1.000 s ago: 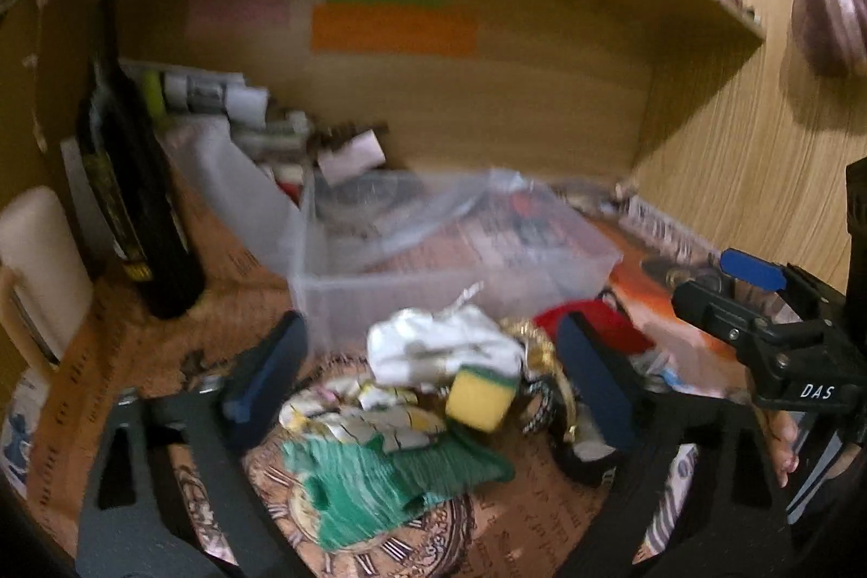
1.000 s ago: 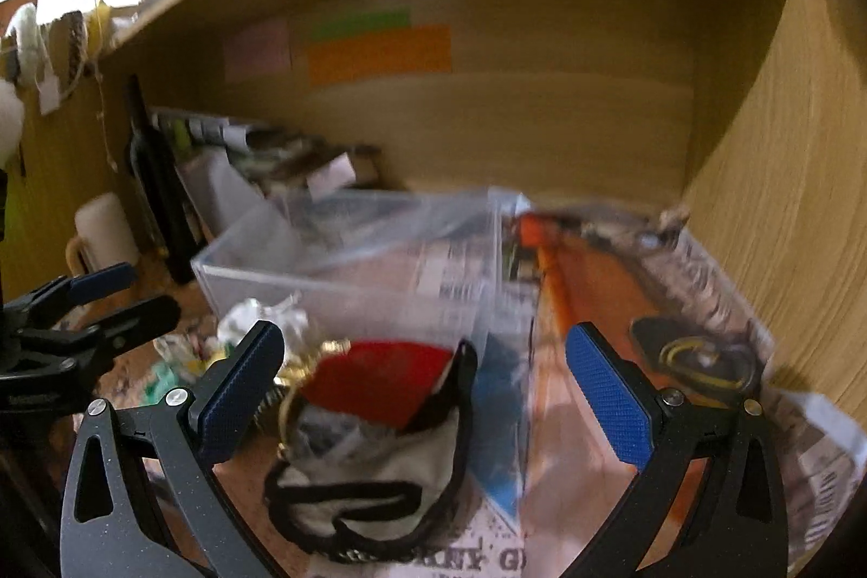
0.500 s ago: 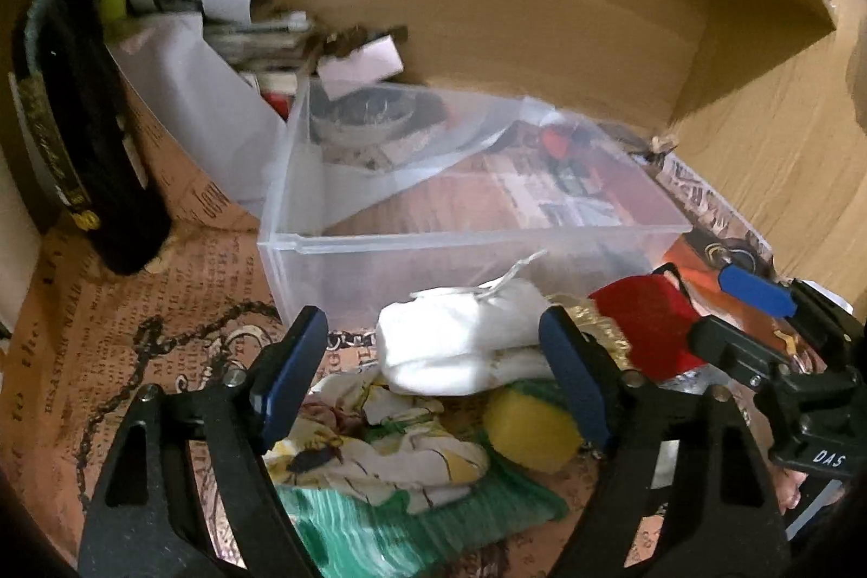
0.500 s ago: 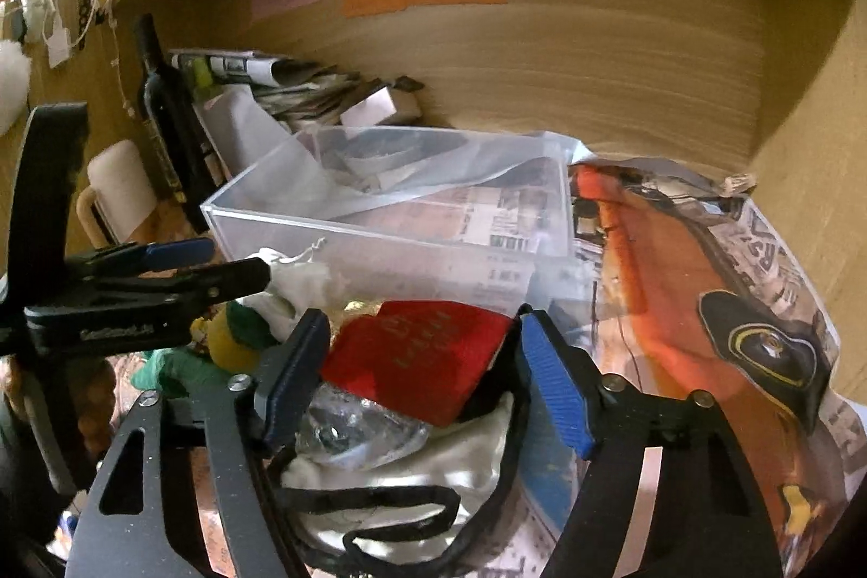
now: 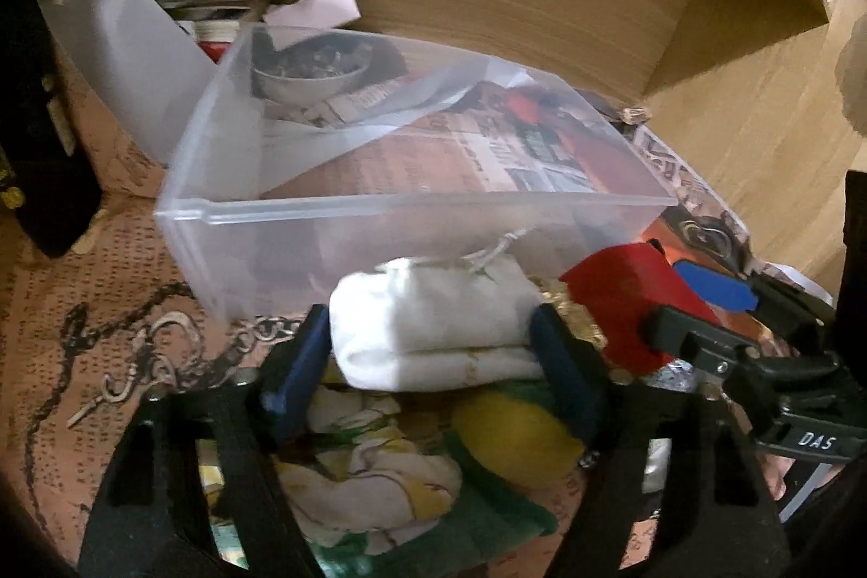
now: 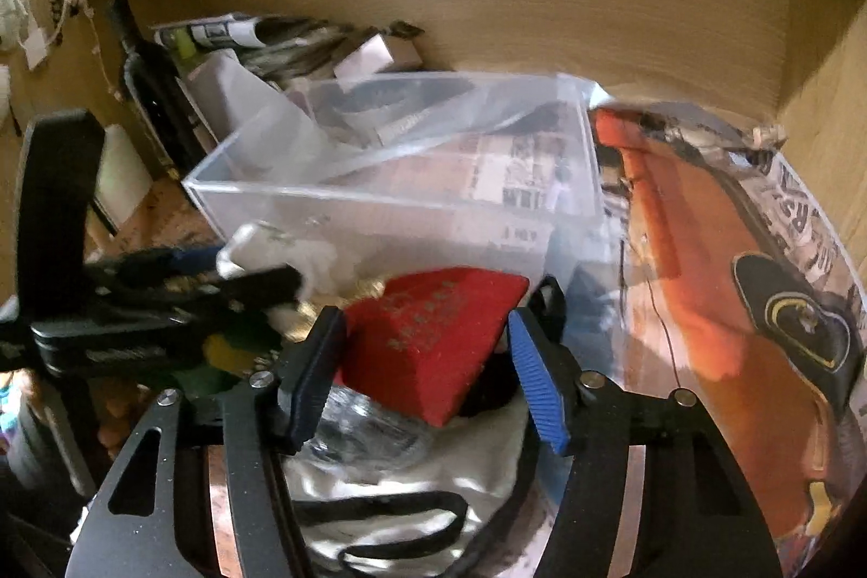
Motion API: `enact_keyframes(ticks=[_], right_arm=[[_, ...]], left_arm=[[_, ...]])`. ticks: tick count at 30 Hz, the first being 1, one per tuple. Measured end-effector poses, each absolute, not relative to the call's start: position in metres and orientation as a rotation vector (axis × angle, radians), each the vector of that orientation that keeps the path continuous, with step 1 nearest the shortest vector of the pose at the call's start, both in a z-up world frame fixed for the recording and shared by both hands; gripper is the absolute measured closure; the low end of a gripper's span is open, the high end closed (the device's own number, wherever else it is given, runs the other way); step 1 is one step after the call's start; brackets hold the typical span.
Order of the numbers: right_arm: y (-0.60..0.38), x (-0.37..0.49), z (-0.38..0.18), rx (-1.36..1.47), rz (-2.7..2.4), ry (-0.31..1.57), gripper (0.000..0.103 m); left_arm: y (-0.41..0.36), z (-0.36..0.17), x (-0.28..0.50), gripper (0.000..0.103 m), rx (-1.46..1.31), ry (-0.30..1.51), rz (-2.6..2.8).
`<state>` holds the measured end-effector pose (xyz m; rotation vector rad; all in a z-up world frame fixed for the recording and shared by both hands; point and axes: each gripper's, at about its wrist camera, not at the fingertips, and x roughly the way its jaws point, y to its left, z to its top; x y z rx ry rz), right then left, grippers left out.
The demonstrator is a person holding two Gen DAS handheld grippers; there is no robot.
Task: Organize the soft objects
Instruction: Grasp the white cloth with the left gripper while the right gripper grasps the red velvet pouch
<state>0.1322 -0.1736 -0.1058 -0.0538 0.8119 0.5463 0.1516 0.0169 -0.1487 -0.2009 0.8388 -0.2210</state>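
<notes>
Both hand-held grippers at the soft pile in front of the clear bin (image 5: 379, 209).
Bin is empty with its top open, so there is room to drop in over the near rim. Left hand-held gripper (image 5: 433, 356) pinches the white cloth (image 5: 433, 323); right hand-held gripper (image 6: 428, 361), spread, straddles the red pouch (image 6: 433, 334) without squeezing it.

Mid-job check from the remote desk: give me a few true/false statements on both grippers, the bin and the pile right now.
1. The left gripper brackets the white folded cloth. True.
2. The right gripper brackets the yellow sponge. False: it brackets the red pouch.
3. The clear plastic bin already holds the white folded cloth. False: the cloth lies in front of it.
4. A dark bottle stands left of the bin. True.
</notes>
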Motion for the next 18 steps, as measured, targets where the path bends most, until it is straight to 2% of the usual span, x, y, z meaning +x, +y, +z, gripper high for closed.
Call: enact_keyframes(ticks=[1, 4, 6, 10, 18], right_arm=[[-0.171, 0.131, -0.104, -0.062, 0.549, 0.807, 0.039], [-0.163, 0.134, -0.104, -0.072, 0.566, 0.816, 0.024], [-0.159, 0.136, -0.105, -0.077, 0.569, 0.832, 0.021], [-0.149, 0.139, -0.109, -0.1, 0.576, 0.855, 0.013], [-0.132, 0.15, -0.12, -0.178, 0.54, 0.882, 0.014]], left_arm=[[0.017, -0.148, 0.152, 0.036, -0.202, 0.834, -0.222], [0.018, -0.144, 0.147, 0.051, -0.2, 0.821, -0.236], [0.019, -0.143, 0.143, 0.066, -0.196, 0.812, -0.238], [0.024, -0.138, 0.137, 0.074, -0.191, 0.792, -0.237], [0.032, -0.132, 0.124, 0.082, -0.187, 0.746, -0.224]])
